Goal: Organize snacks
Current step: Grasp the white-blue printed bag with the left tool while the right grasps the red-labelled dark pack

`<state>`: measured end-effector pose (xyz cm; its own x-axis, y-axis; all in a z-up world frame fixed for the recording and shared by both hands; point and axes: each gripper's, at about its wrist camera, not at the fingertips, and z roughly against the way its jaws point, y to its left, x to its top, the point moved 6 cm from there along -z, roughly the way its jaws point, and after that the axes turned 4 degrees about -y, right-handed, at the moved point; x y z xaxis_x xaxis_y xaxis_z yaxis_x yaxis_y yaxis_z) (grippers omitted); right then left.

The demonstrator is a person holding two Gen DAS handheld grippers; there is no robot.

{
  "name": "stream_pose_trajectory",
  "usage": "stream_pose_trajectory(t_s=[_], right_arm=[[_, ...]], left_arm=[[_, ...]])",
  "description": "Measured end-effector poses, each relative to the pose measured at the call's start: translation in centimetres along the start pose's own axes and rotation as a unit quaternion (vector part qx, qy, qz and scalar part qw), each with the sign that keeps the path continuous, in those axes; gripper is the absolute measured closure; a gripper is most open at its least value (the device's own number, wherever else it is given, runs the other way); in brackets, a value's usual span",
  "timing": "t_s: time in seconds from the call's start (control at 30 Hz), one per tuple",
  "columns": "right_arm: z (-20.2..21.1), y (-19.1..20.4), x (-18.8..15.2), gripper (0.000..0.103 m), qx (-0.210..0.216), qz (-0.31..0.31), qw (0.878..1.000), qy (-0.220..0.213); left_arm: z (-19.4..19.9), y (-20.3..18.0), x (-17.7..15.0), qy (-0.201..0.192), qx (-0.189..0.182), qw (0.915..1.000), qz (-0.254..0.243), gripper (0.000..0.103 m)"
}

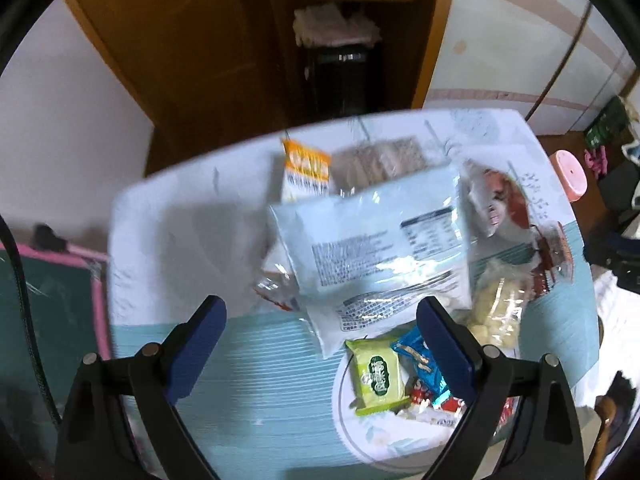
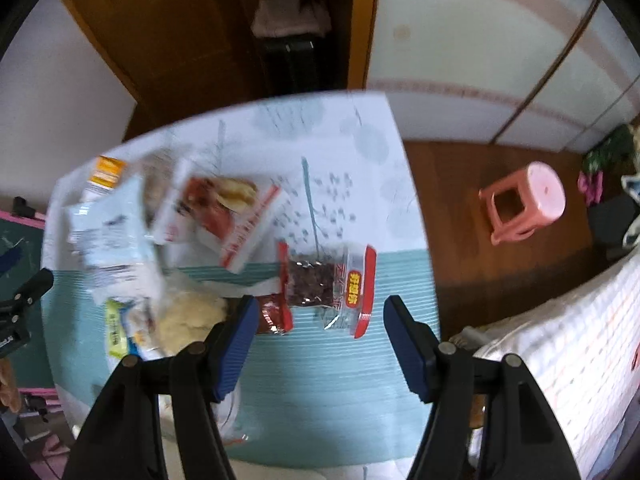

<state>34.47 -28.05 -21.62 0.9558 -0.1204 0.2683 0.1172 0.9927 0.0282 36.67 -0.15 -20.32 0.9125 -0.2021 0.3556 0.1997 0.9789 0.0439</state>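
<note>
Black hinged arms with ribbed blue pads form the left gripper [image 1: 320, 312], its jaws spread wide and pinching nothing. Just beyond its right pad, a round white plate [image 1: 360, 436] with a thin dark rim line holds small glossy wrappers: one lime-green packet [image 1: 376, 376], one blue foil packet [image 1: 420, 360] and some red-and-white ones too blurred to count. Between and just past the pads lies a large pale-blue crinkled plastic bag [image 1: 372, 240] printed with small text, overlapping the plate's far edge. Farther back sits one orange-and-white packet [image 1: 306, 172], upright or leaning, I cannot tell which.

Spread likewise and holding nothing, the right gripper [image 2: 318, 308] hangs over a striped teal and white tablecloth [image 2: 320, 400]. One clear pouch with red edges and dark contents [image 2: 328, 284] lies flat directly ahead, between the pads and apart from both. Left of it are a small dark-red packet [image 2: 274, 314], a bag of pale lumpy pieces [image 2: 188, 316], and beyond them a red-and-white bag [image 2: 224, 216]. One pink plastic stool [image 2: 528, 200] stands on the wooden floor.
</note>
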Motion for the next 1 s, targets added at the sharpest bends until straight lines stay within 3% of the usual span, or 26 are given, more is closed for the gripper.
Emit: stream_pose_trajectory(t_s=[0.23,0.4,0.63,0.8,0.9,0.97,1.0], right_arm=[[-4.8,-0.3,-0.5,0.038,0.033,-0.032,0.999,0.029],[-7.1,0.1,-1.0,0.038,0.018,-0.034,0.998,0.040],[-8.1,0.3,-0.5,0.036,0.001,-0.035,0.999,0.015],[-7.7,0.8,-0.8,0.047,-0.006,-0.012,1.000,-0.003],[-7.2,1.5,-1.4,0.055,-0.010,0.004,1.000,-0.009],[-7.0,1.5,-1.5,0.057,-0.010,0.013,1.000,-0.011],[-6.9,1.6,-1.7,0.058,-0.009,0.017,1.000,-0.013]], left_arm=[[-5.1,-0.2,-1.2,0.028,-0.040,0.9983,0.032,0.008],[-6.8,-0.4,-1.3,0.036,-0.069,0.9949,0.063,0.008],[-8.3,-1.0,-1.2,0.033,-0.103,0.9901,0.090,0.007],[-9.4,-1.2,-1.1,0.039,-0.131,0.9826,0.126,0.008],[-9.1,-1.7,-1.4,0.029,-0.139,0.9813,0.130,0.023],[-8.4,-1.9,-1.6,0.023,-0.149,0.9804,0.126,0.054],[-8.3,-2.0,-1.4,0.023,-0.149,0.9804,0.127,0.059]])
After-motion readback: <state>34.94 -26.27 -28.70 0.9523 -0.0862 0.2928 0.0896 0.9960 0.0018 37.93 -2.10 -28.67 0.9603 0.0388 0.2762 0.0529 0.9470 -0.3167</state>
